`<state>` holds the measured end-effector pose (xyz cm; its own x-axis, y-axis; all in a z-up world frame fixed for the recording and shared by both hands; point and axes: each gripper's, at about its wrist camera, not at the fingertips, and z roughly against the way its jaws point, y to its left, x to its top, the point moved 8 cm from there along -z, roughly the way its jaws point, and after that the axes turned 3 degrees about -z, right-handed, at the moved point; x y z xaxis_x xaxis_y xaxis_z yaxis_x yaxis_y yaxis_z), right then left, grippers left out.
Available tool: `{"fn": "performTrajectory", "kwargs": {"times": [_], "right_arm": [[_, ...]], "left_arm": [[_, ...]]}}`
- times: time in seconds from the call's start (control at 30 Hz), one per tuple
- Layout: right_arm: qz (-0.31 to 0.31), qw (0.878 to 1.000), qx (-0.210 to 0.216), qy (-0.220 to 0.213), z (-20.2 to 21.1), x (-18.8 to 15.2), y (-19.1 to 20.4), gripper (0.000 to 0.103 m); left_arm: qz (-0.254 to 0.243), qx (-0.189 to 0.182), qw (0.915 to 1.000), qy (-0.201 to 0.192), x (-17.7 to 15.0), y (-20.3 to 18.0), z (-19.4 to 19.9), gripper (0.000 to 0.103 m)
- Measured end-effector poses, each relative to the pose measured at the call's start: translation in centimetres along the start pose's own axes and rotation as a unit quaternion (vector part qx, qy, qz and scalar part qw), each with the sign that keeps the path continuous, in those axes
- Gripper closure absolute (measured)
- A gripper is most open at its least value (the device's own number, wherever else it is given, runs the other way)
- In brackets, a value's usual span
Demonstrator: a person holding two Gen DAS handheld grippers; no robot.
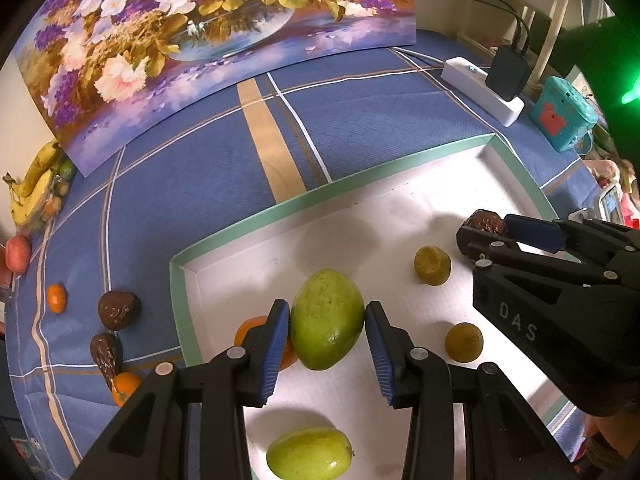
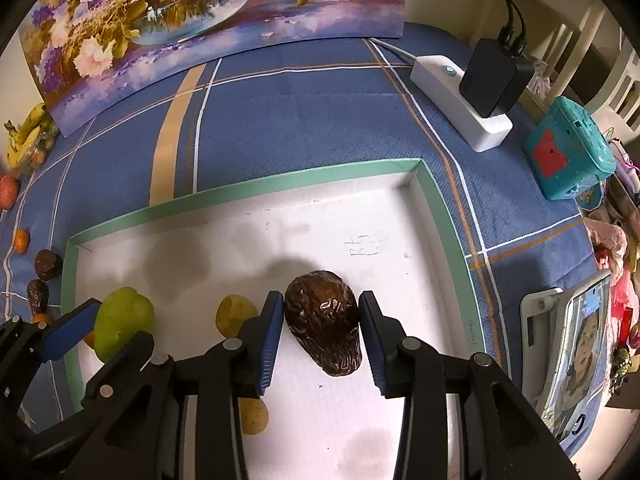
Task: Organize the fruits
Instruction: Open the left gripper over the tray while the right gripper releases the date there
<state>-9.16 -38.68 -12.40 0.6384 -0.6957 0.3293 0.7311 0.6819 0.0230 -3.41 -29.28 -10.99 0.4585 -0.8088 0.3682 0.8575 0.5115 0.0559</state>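
Two grippers, both over the green-rimmed tray (image 1: pixel 240 228): left gripper (image 1: pixel 326 354) clamps the green mango (image 1: pixel 326 320), long axis along its fingers; right gripper (image 2: pixel 322 340) clamps the brown avocado (image 2: pixel 326 320), likewise aligned.

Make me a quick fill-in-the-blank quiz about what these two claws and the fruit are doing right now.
1. The left gripper is closed on a ____ mango.
2. The right gripper is closed on a dark ____ fruit.
3. Both fruits are over a white tray with a ____ rim.
4. Bananas lie ____ the tray.

Missing words: green; brown; green; outside
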Motion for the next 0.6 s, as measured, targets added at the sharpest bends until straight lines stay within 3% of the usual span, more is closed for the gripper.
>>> {"fn": "performTrajectory", "kwargs": {"times": [0.33,0.6], "right_arm": [[-0.002,1.000,0.003,-0.027,2.4,0.9,0.0,0.063],[-0.003,0.998,0.005,-0.057,5.3,1.7,-0.3,0.063]], "left_arm": [[0.016,-0.017,0.9995,-0.020,0.8,0.9,2.1,0.060],[0.063,-0.026,0.9968,-0.042,1.5,3.8,4.2,0.060]]}}
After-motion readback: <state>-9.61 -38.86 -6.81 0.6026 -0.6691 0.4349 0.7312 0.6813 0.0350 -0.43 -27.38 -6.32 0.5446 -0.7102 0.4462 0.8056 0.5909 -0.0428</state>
